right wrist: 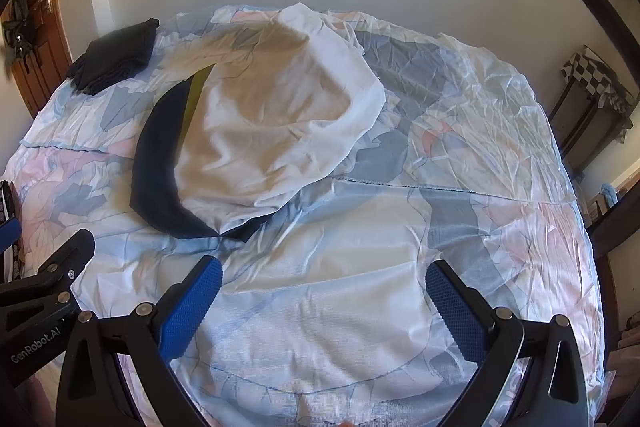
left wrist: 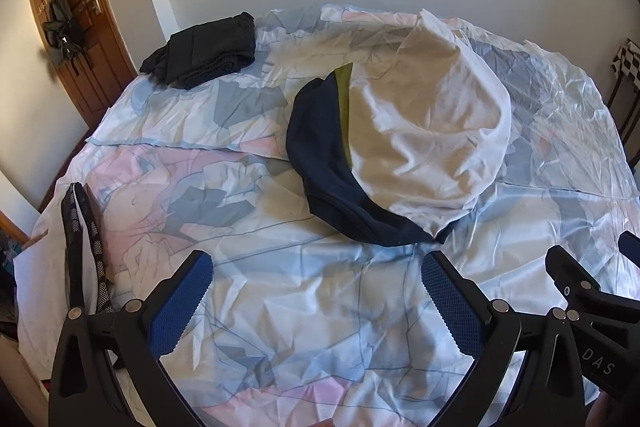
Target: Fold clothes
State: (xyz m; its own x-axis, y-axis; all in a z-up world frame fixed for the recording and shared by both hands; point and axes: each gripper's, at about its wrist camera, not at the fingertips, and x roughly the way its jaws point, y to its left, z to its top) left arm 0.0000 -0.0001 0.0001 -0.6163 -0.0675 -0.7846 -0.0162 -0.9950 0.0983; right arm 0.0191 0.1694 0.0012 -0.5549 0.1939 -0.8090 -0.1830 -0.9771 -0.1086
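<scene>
A white garment lies crumpled in the middle of the bed, over a navy garment with a yellow-green strip showing at its edge. The right wrist view shows the same white garment and navy garment. A folded black garment sits at the bed's far left corner. My left gripper hovers open above the sheet, short of the pile. My right gripper is open too, with nothing between its blue pads.
The bed carries a wrinkled pastel printed sheet. A wooden door with dark items hung on it stands at the left. A black mesh item lies at the bed's left edge. A dark stand with a checkered cloth is at the right.
</scene>
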